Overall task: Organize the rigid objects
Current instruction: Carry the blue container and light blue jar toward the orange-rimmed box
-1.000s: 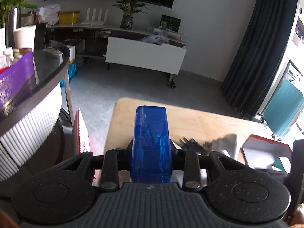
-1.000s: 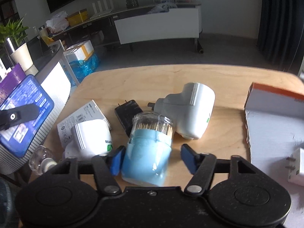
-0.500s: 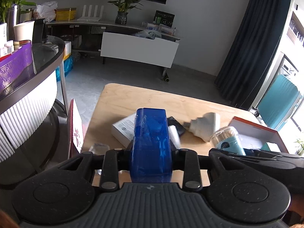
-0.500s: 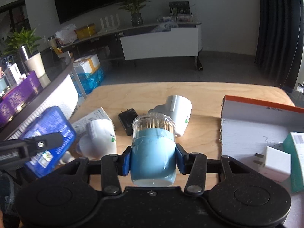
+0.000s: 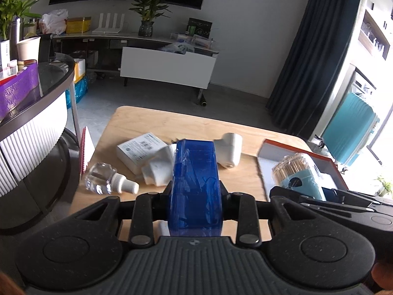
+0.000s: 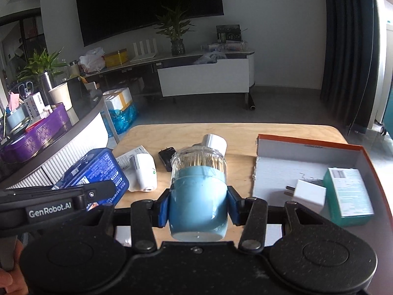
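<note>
Low in the right wrist frame, the right tool is clamped on the toothpick jar; at lower left the left tool grips the blue box, both above the surface. This looks like the carry step. Next, each probably needs lowering into the orange-rimmed box at mid-right, clear of the items inside.

Black speckled gripper, blue pads, silver screws

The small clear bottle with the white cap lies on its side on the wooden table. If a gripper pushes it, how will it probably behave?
The clear bottle will probably slide or turn rather than roll freely, because its body looks faceted, not round. It looks hard and glossy, so jaws may slip on it. Whether it is glass or plastic I cannot tell; treat it as breakable. It lies near the wooden table's edge, so a push could send it off.
</note>
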`<state>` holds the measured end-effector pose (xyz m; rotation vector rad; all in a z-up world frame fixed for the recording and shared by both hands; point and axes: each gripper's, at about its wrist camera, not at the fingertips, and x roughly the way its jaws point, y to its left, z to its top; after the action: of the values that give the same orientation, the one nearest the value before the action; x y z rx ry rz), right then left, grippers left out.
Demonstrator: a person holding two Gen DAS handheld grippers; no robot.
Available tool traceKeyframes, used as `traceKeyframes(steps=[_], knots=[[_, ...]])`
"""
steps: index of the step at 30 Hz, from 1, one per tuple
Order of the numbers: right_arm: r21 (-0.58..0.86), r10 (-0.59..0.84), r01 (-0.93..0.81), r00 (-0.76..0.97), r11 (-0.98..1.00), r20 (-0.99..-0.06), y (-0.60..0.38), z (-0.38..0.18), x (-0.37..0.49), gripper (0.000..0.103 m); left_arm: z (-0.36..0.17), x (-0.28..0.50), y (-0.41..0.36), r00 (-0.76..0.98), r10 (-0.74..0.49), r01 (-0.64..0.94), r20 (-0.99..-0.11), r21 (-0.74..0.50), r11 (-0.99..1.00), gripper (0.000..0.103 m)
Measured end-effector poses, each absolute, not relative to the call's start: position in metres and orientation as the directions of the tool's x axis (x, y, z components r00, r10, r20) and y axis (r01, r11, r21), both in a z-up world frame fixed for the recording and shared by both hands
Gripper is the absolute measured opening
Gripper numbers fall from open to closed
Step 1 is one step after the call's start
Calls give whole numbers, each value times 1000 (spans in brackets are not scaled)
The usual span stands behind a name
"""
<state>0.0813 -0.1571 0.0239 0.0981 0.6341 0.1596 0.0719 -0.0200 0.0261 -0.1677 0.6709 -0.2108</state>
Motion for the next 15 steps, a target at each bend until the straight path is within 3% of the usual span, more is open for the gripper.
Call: traceKeyframes(steps=[15], knots=[[156, 147, -73, 825, 985, -545, -185, 36, 27, 56, 33, 35, -52, 772, -271, 199, -575, -187, 962, 33]])
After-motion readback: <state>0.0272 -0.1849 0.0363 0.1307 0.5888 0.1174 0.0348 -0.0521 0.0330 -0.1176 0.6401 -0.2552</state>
